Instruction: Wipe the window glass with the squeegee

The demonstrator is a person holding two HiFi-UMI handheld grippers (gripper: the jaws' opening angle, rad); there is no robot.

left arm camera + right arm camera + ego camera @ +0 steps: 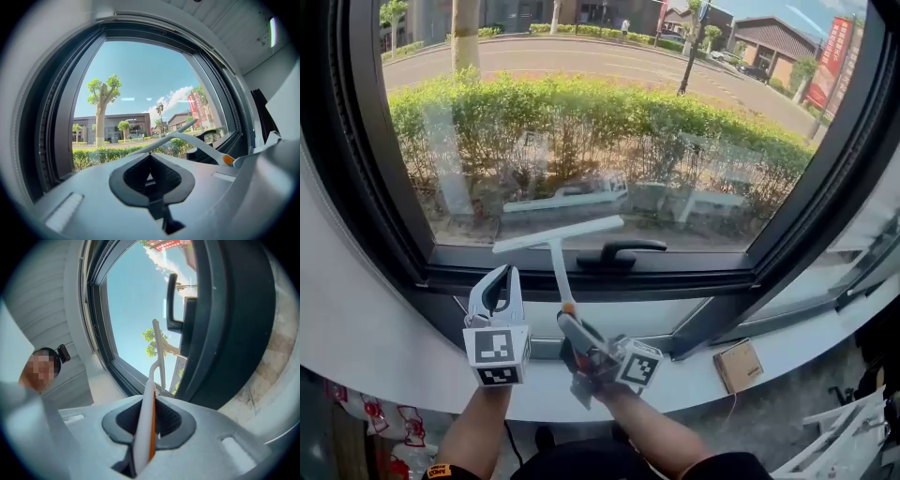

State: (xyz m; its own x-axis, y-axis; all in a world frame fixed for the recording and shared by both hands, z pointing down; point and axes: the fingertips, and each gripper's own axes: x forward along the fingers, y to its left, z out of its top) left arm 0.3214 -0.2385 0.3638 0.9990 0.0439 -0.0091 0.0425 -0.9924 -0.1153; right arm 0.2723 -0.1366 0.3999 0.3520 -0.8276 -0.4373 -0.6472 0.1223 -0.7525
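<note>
Your squeegee lies across the window glass, just above the window handle; left gripper stands left of its shaft, cardboard box on the sill, far right.

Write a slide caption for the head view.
Right gripper grips the squeegee by its handle, blade low by the window glass; left gripper shut, empty.

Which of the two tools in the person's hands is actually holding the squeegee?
The right tool: its jaws clamp the white-and-orange handle of the squeegee. The left tool, raised beside it, is shut with nothing between its jaws.
</note>
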